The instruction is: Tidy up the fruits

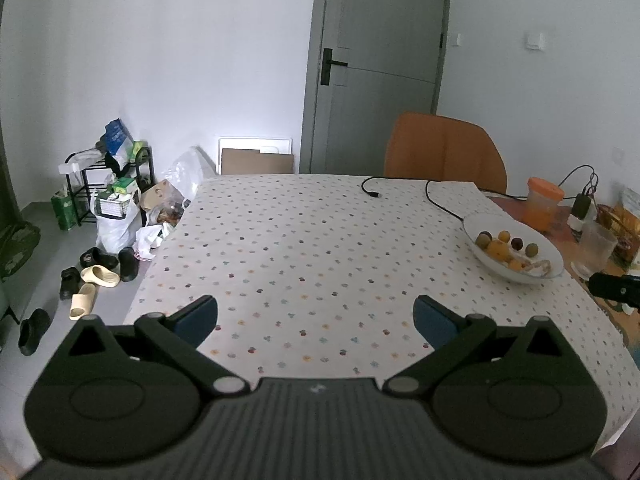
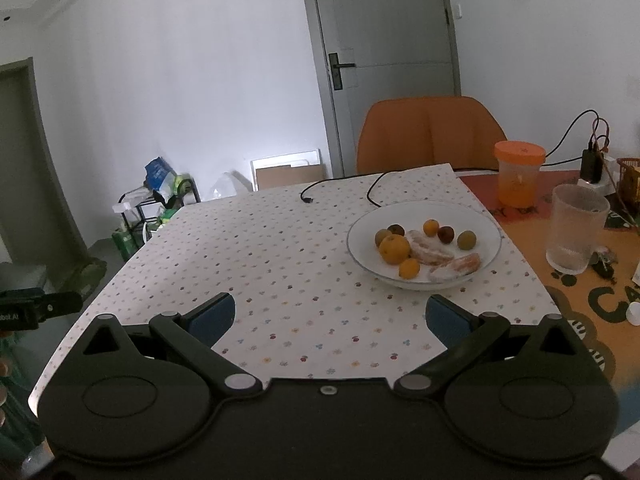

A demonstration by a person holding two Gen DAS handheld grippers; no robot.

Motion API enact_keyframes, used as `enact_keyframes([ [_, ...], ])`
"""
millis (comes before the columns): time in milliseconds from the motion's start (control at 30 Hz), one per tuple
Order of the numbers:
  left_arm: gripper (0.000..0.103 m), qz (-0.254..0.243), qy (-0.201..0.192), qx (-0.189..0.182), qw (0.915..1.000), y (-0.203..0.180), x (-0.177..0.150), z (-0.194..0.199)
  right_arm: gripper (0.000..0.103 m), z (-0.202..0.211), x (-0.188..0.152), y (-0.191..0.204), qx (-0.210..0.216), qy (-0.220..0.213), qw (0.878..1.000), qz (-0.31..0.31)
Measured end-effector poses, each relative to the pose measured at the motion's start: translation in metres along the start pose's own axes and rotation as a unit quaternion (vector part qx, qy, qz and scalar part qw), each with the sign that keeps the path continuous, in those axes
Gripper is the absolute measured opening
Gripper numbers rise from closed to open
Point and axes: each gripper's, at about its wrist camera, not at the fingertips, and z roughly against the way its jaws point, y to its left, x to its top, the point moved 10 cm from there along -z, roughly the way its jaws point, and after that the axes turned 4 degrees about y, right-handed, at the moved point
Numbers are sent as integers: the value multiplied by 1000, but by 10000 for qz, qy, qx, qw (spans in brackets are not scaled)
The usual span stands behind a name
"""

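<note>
Near the right edge of the dotted tablecloth (image 2: 280, 248) stands a white bowl (image 2: 490, 250) holding the fruits: a larger orange (image 2: 394, 249), two small orange fruits, several olive and dark round ones, and peeled citrus segments (image 2: 456, 267). Left gripper (image 1: 316, 322): fingers spread wide, nothing between them, held above the cloth's near edge. Right gripper (image 2: 330, 318): likewise spread and empty, just short of the bowl. Beyond the bowl a black cable (image 2: 340, 184) lies on the cloth. Off the cloth's right edge stand an orange-lidded jar (image 2: 518, 178) and a clear glass (image 2: 576, 228).
</note>
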Motion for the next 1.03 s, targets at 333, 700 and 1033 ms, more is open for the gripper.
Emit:
enact_keyframes([
  [333,103,7,4,-2,10000,-1,0,-1,103,0,-3,7,74,60,9999,85],
  [700,103,19,65,37,10000,-1,-6,-8,103,-2,-4,4,51,66,9999,87],
  [1033,103,-62,-15,20,10000,-6,-6,-9,103,-6,-5,8,-1,66,9999,159],
])
